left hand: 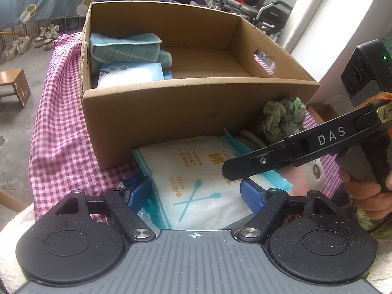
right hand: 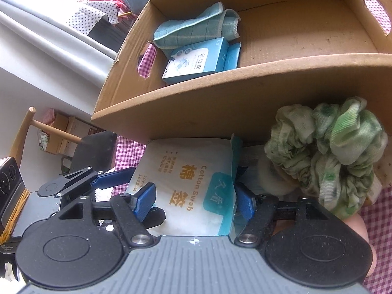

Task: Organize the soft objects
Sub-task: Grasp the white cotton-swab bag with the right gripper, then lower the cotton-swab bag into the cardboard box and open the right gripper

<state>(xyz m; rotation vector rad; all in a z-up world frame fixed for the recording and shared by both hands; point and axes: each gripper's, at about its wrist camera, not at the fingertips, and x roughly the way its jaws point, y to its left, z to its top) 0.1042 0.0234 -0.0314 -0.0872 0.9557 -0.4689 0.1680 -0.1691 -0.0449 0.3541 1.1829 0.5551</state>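
A white and teal pack of cotton swabs (left hand: 196,183) (right hand: 191,186) lies flat on the checked cloth, against the near wall of a cardboard box (left hand: 196,85) (right hand: 220,103). My left gripper (left hand: 196,193) is open, and its blue pads straddle the pack's near end. My right gripper (right hand: 196,203) is also open and straddles the pack from the other side; one of its fingers (left hand: 247,169) crosses above the pack. A green scrunchie (left hand: 281,117) (right hand: 325,147) rests to the right of the pack. Inside the box lie a folded teal cloth (left hand: 125,46) (right hand: 196,27) and a blue carton (left hand: 129,73) (right hand: 196,61).
A pink checked cloth (left hand: 61,134) covers the table. The right half of the box floor (left hand: 208,61) is bare cardboard. A hand (left hand: 367,196) holds the right gripper's grip. Beyond the table are a small wooden stool (left hand: 14,85), shoes and a wheelchair (left hand: 245,2).
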